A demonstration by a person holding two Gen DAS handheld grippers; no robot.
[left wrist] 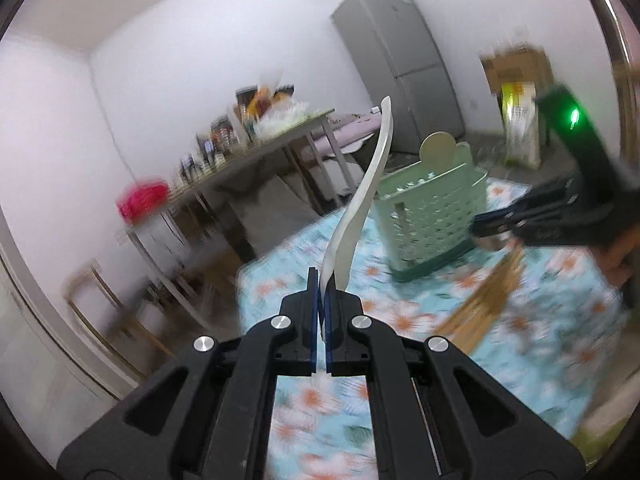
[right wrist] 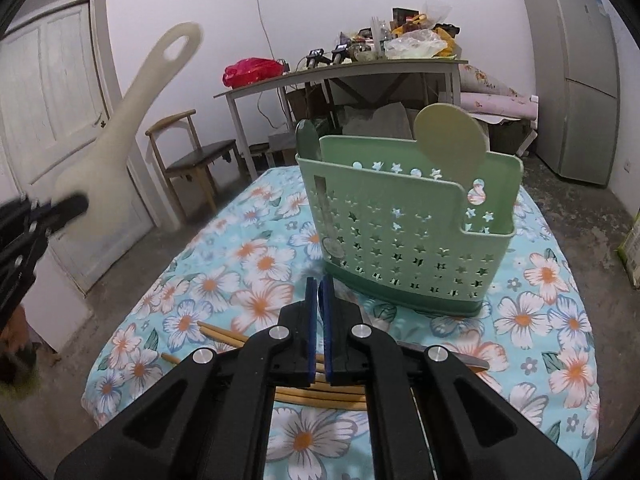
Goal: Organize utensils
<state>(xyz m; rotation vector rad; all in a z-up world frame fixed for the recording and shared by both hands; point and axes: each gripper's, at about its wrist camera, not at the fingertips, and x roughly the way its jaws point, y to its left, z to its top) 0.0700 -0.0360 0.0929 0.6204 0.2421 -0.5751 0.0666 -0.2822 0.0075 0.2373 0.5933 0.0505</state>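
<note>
green caddy (right wrist: 408,224) blocks ahead; floral cloth (right wrist: 240,280) lies open to its left.

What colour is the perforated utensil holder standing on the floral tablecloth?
Pale green, seen best in the right wrist view: utensil holder.

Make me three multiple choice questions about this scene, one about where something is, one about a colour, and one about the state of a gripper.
1. Where are the wooden chopsticks?
A. lying on the floral tablecloth
B. standing in the caddy
C. on the chair

2. What colour is the perforated utensil caddy?
A. red
B. light green
C. black

3. What is the left gripper doing?
A. open above the caddy
B. resting empty on the table
C. shut on the white rice paddle

Answers: 1 A, they lie flat on the tablecloth below the right gripper. 2 B, its walls are pale green. 3 C, the paddle's blade sits between the closed fingers.
</note>
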